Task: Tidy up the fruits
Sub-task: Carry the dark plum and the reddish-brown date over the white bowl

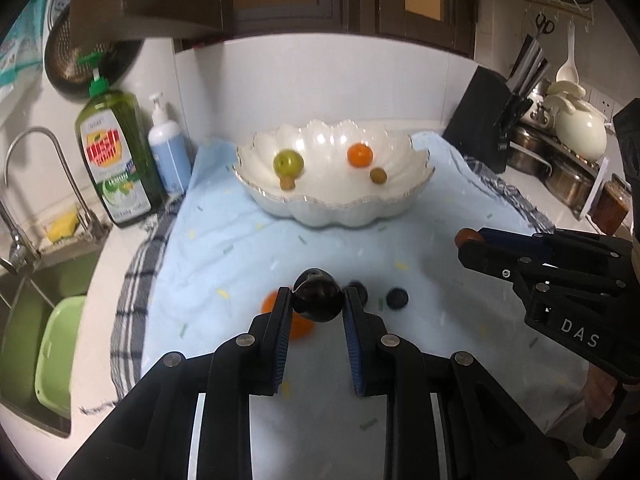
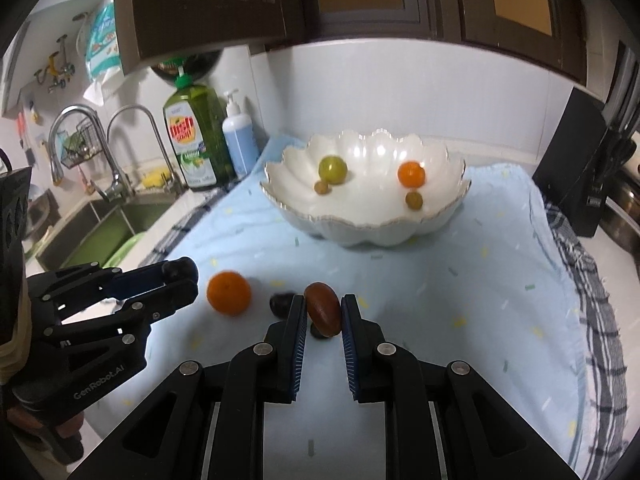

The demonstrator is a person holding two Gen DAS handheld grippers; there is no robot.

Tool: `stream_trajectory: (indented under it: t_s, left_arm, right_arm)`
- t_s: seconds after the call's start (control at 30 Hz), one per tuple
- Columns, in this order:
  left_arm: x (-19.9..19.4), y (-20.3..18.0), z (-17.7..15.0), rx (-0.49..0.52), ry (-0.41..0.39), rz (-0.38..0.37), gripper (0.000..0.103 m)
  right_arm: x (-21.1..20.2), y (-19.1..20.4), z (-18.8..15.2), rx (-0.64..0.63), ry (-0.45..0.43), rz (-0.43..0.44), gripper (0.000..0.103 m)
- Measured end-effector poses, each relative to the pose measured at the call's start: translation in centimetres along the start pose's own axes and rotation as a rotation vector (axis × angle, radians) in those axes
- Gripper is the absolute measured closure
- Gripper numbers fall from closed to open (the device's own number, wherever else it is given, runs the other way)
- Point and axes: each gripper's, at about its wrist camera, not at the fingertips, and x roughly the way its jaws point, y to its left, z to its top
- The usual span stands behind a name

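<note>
My left gripper [image 1: 316, 300] is clamped on a glossy, near-black round plum [image 1: 318, 296]; my right gripper [image 2: 323, 312] pinches an oblong reddish-brown date [image 2: 322, 309]. Both fruits hang above the pale blue cloth [image 2: 460, 272], short of the scalloped white bowl [image 2: 360, 228]

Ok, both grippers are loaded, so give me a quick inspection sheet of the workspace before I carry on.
Surface: light blue cloth over a checked towel on the counter.
Job's things: white scalloped bowl holds four fruits; orange and dark fruits lie on the cloth.
Clutter: nothing seen on the cloth.
Grippers: left gripper shut on a dark plum; right gripper shut on a reddish-brown fruit.
Cables: nothing seen.
Surroundings: sink, dish soap bottle, knife block.
</note>
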Motion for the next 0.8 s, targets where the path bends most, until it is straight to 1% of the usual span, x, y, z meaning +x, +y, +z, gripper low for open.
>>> stream_trajectory:
  t_s: [0.13,0.23,0.4,0.57,0.8]
  left_arm:
    - [-0.5,0.1,1.4,-0.002,-0.044,-0.008,0.077]
    - [-0.8,0.2,2.6,0.005,-0.074,0.001,0.077]
    - [-0.8,0.4,4.5,0.009,-0.108,0.004,0.077]
    - [-0.5,0.6,6.4,0.018,-0.132,0.022,0.077]
    - [1.2,0.9,9.0,0.01,-0.143,0.014,0.077]
  right_arm:
    - [-0.7,-0.1,1.3,-0.002,-0.051,-0.006,0.084]
    - [-1.3,-0.1,2.4,-0.012,-0.097,-0.012,0.084]
    - [-1.9,-0.4,4.3,-0.02,-0.158,-0.023,0.084]
    - [-1.5,-0.9,6.0,-0.027,-0.179,-0.034,0.084]
    - [0.2,-1.9,8.2,-0.013,-0.173,-0.021,0.084]
